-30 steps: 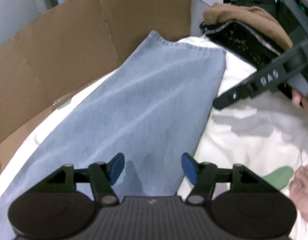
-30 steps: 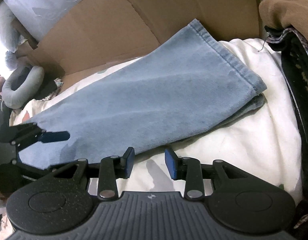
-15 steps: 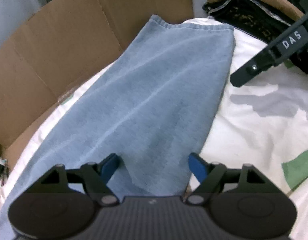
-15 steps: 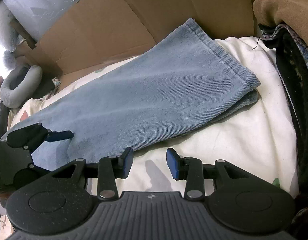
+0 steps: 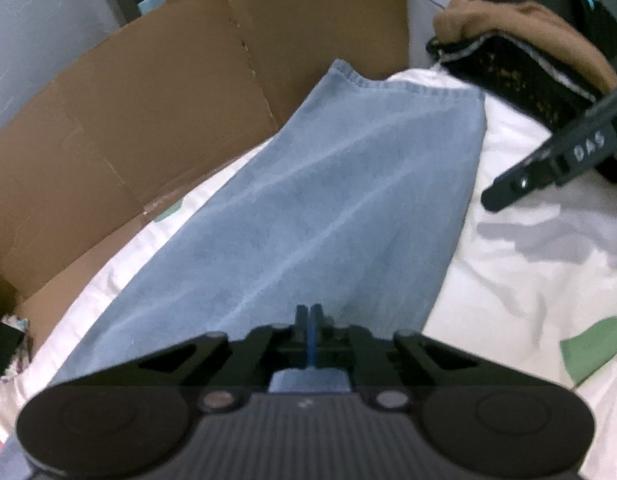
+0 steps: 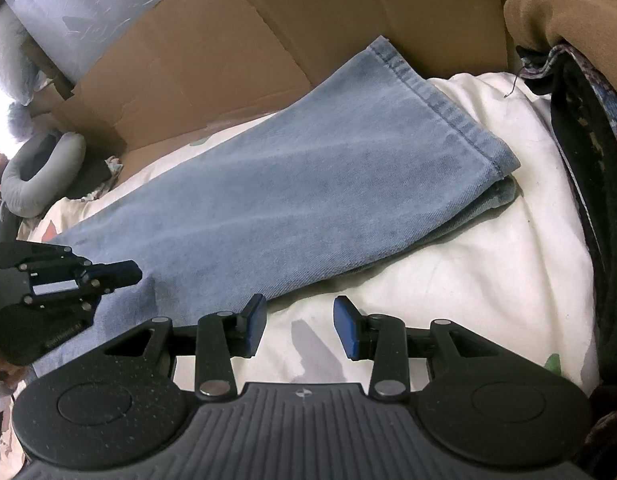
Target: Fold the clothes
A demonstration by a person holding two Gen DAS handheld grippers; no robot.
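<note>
Light blue jeans (image 5: 328, 208) lie folded lengthwise on a white bedsheet (image 5: 520, 272), hem end far from me. My left gripper (image 5: 308, 320) is shut over the jeans' near part; whether denim sits between the pads is hidden. In the right wrist view it (image 6: 132, 272) shows at the left, on the jeans (image 6: 308, 200), where the cloth bunches up a little. My right gripper (image 6: 299, 326) is open and empty, just above the sheet (image 6: 488, 272) at the jeans' near edge. It also shows in the left wrist view (image 5: 548, 164) at the right.
A flattened cardboard box (image 5: 148, 100) stands behind the jeans. A pile of brown and dark clothes (image 6: 568, 60) lies at the right. A grey neck pillow (image 6: 36, 172) sits at the far left.
My left gripper has shut, from wide open, over the near part of the jeans. My right gripper stays open and has shifted slightly along the jeans' edge.
</note>
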